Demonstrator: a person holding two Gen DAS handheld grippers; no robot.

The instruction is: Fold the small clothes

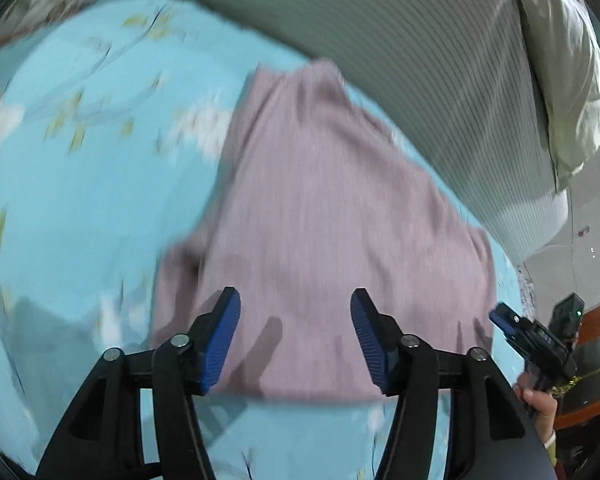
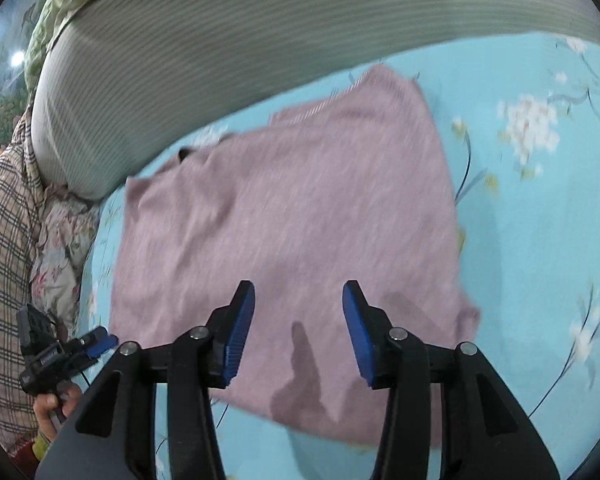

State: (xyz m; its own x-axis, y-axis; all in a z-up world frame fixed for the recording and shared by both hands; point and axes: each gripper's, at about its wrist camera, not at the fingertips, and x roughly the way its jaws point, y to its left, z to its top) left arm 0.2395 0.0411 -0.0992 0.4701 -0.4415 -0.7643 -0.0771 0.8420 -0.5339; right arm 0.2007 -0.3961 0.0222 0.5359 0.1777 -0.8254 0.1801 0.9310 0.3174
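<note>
A mauve knitted garment (image 1: 320,216) lies flat on a light blue flowered bedsheet (image 1: 80,200), folded into a rough rectangle. My left gripper (image 1: 295,300) hovers above its near edge with the blue pads (image 1: 224,340) apart and nothing between them. In the right wrist view the same garment (image 2: 292,220) fills the middle, and my right gripper (image 2: 298,292) hangs over its near edge, jaws apart and empty. Each view catches the other gripper at its side, held in a hand: the right gripper (image 1: 540,340) and the left gripper (image 2: 60,352).
A grey striped bolster (image 1: 420,60) runs along the far side of the bedsheet (image 2: 540,240), with a pale green pillow (image 1: 560,80) behind it. A plaid cloth (image 2: 4,260) and a flowered cloth (image 2: 60,248) lie at the left. A wooden furniture edge (image 1: 596,320) shows at the right.
</note>
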